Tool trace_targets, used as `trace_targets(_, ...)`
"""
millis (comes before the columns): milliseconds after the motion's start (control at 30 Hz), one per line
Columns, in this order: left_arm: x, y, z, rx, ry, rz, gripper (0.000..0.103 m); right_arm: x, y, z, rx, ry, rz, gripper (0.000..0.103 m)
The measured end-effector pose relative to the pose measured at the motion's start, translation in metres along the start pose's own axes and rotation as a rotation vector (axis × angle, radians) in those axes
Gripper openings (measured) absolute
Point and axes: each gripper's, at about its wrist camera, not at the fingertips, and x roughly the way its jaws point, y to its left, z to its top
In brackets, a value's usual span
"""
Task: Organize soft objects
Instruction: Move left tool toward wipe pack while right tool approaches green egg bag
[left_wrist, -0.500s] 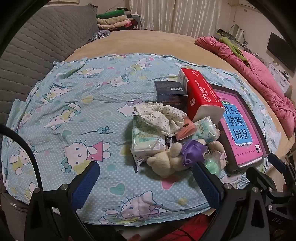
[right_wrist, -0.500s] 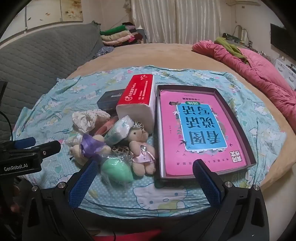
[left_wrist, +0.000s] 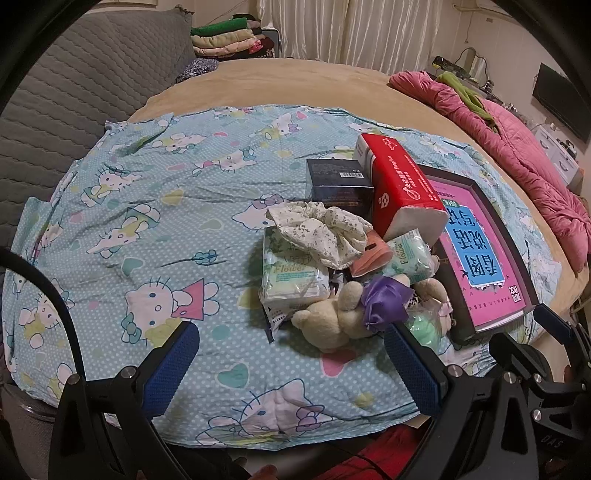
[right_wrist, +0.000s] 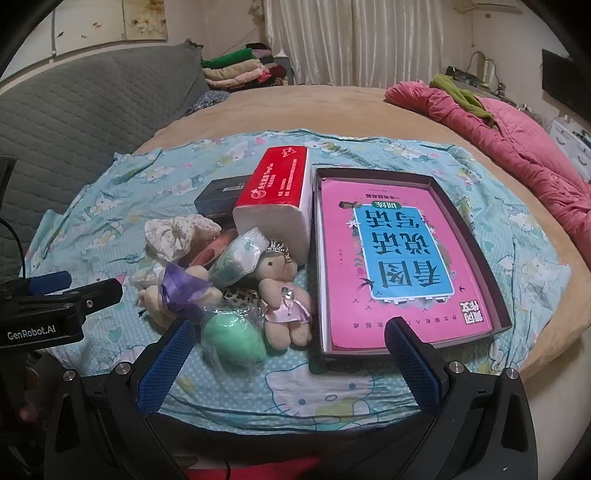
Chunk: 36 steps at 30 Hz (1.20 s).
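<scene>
Two grippers, both empty, jaws spread as wide as they go, hover over the near edge of a cartoon-cat sheet (left_wrist: 122, 206) laid on a bed.

Item: left gripper (left_wrist: 291, 365). Angled steeply down; bare sheet between its blue pads (left_wrist: 168, 373); heap lies ahead and to its right.

Item: right gripper (right_wrist: 290, 363). Also tilted down; green soft lump (right_wrist: 232, 339) in clear wrap sits just beyond its left pad, nothing pinched.

Item: heap of soft things, mid-sheet, touching and overlapping. Cream plush bear (left_wrist: 332, 321) with purple bow (left_wrist: 384, 301); small doll in pink dress (right_wrist: 284, 295); floral fabric scrunchie (left_wrist: 321, 230); tissue packets (left_wrist: 291, 273); orange-pink piece (left_wrist: 371, 254), partly buried, kind unclear.

Item: hard goods beside the heap. Red tissue pack (right_wrist: 277, 192) leaning on the pile; dark box (left_wrist: 338, 181) behind; pink book (right_wrist: 399, 258) lying in a shallow dark tray (right_wrist: 476, 243), right of the heap.

Stage, as I judge it: sorting not yet begun; first pick pending.

Handling advice, my judgement: take outer, uppermost pieces first, doll or green lump for the right, bear for the left, so nothing beneath is dragged. Close on the plush body, not the bow or dress, which may slip. Wrapped items are slick; grip across the middle. Lift straight up before carrying. Watch the red pack; it may topple once its support goes.
</scene>
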Motion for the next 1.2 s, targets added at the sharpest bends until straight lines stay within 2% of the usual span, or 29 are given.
trace_targets(500, 0.009, 0.012, 0.001, -0.039, 0.024, -0.013, 0.101, 0.004, 0.005, -0.002, -0.032, 0.010, -0.001, 0.103)
trace_targets(800, 0.032, 0.036, 0.002, -0.100, 0.042, -0.024, 0.101, 0.021, 0.027, -0.006, -0.138, 0.057, 0.018, 0.103)
trace_targets(1067, 0.062, 0.038, 0.015, -0.139, 0.136, -0.039, 0.101, 0.043, 0.053, -0.011, -0.258, 0.110, 0.046, 0.103)
trace_targets(1200, 0.073, 0.037, 0.025, -0.142, 0.134, -0.056, 0.101, 0.053, 0.059, -0.014, -0.287, 0.135, 0.054, 0.103)
